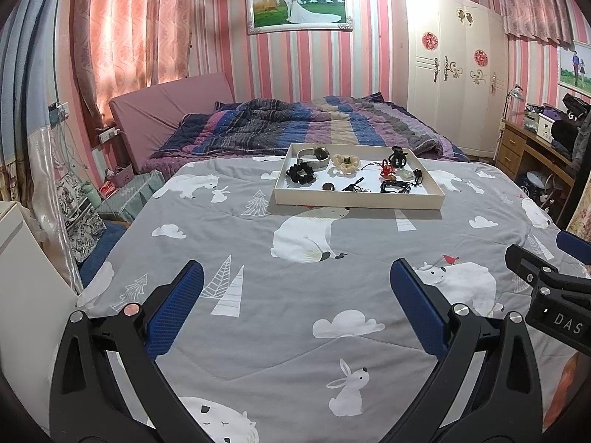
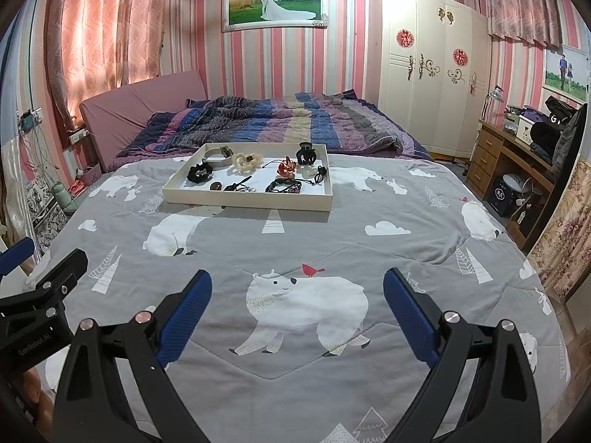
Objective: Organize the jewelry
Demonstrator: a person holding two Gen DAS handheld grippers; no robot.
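A shallow cream tray [image 1: 354, 200] [image 2: 243, 201] lies on the grey bear-print quilt [image 1: 280, 295] [image 2: 332, 243], well ahead of both grippers. In it lie a black scrunchie [image 1: 301, 174] [image 2: 199, 174], a cream scrunchie [image 1: 345, 162] [image 2: 246, 161], a white bangle [image 1: 312, 157], a black claw clip [image 1: 398, 157] [image 2: 306, 155], a red piece [image 1: 386, 170] [image 2: 286, 168] and black cords [image 1: 397, 186] [image 2: 282, 186]. My left gripper [image 1: 297, 302] is open and empty over the quilt. My right gripper [image 2: 297, 310] is open and empty beside it.
A rumpled striped blanket [image 1: 295, 122] lies behind the tray. A white wardrobe [image 1: 447, 70] stands at the back right. A wooden desk [image 2: 517, 155] with clutter is at the right. A bag and boxes [image 1: 81, 214] sit on the floor at the left.
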